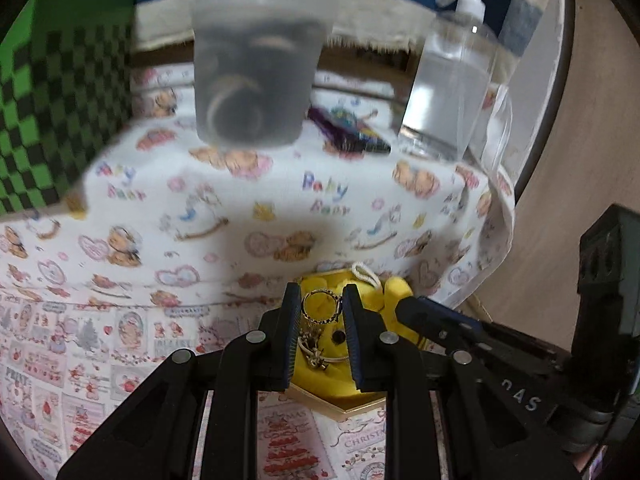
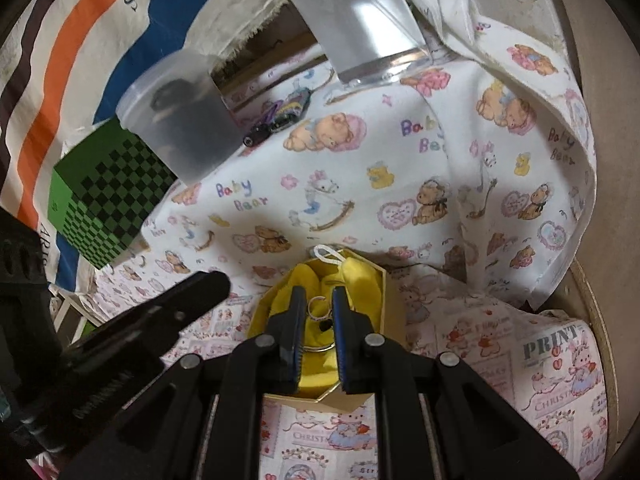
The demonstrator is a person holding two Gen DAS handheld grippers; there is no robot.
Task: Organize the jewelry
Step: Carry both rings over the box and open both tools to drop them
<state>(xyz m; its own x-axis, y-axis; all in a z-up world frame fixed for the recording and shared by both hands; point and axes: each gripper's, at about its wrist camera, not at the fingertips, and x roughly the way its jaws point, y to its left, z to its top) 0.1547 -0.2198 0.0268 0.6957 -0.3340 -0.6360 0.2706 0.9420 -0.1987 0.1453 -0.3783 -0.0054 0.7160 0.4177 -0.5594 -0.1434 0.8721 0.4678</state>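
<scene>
Here, gold ring (image 1: 320,306) upright between left fingers (image 1: 294,320), hoop facing camera, right fingers (image 2: 298,320) pressed together.

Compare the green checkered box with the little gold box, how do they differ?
The green checkered box is closed, cube-like and sits far back at the left; the gold box is open, angular-sided and lies right under both grippers. The green box hides its contents; the gold box shows yellow lining and rings. Both rest on printed cloth.
</scene>
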